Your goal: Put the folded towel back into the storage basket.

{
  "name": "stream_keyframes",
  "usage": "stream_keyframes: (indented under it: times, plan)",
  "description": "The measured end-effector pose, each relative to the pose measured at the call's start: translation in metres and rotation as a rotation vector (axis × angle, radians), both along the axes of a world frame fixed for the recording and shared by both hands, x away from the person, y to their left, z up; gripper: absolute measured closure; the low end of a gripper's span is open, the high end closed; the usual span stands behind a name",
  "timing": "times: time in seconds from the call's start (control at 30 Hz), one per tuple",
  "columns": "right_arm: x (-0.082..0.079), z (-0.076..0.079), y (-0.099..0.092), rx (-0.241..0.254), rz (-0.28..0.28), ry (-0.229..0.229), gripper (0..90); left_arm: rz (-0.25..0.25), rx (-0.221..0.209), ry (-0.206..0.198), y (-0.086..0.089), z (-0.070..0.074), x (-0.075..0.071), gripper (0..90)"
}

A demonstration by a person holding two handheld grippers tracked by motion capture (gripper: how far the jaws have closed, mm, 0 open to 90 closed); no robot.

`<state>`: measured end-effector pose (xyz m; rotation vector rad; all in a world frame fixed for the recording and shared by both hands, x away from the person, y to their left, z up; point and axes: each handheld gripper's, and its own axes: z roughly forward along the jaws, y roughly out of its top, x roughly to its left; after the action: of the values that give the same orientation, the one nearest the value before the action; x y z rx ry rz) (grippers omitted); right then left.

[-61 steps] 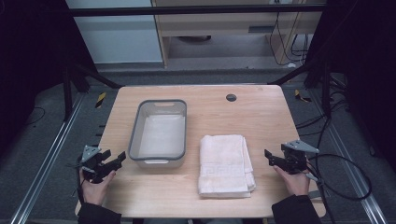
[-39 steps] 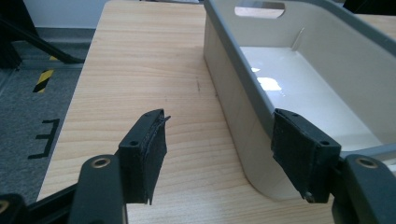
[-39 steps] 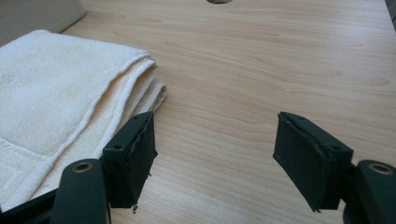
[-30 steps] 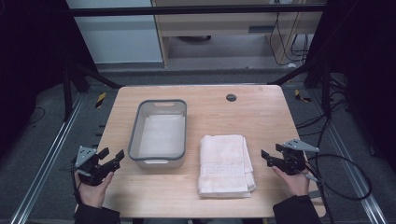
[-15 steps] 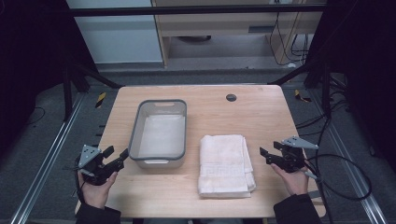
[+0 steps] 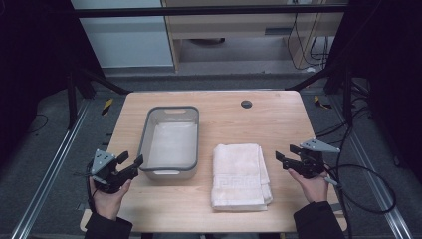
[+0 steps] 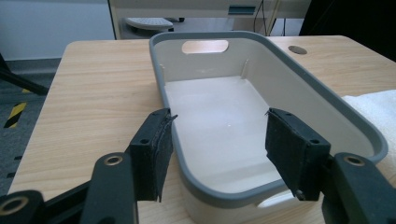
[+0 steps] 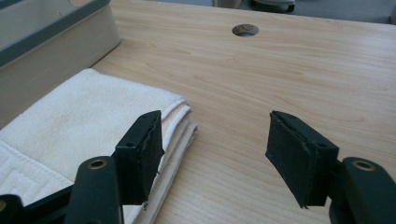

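Wooden table (image 6: 278, 124) carries a grey-rimmed white tub (image 6: 171, 142) and, just beside it, a folded white towel (image 6: 240, 174). Left gripper (image 6: 130, 162) has just been closing but stands released with nothing clamped; in the left gripper view the tub's near rim lies between and just beyond its fingers (image 7: 152, 154). Right gripper (image 6: 281, 155) is likewise released, holding nothing, the towel's edge just outside its left finger (image 8: 140, 156) in the right gripper view.

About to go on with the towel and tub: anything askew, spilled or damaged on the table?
Nothing stands out. The folded towel lies flat and square beside the empty tub, which sits upright. Both grippers, left and right, are open and hold nothing.
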<state>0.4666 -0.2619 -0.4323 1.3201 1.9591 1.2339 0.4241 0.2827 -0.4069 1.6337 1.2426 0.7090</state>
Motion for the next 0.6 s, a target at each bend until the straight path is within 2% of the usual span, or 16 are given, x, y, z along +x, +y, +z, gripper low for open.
stream_keyframes:
  times: [0.37, 0.6]
  plan:
    - [0.007, 0.012, 0.007, 0.019, 0.010, -0.013, 36.5, -0.047, 0.012, -0.017, -0.027, 0.008, 0.004, 41.9]
    - [0.012, 0.020, 0.010, 0.019, 0.020, -0.015, 36.5, -0.074, 0.025, -0.010, -0.039, 0.007, 0.005, 41.8]
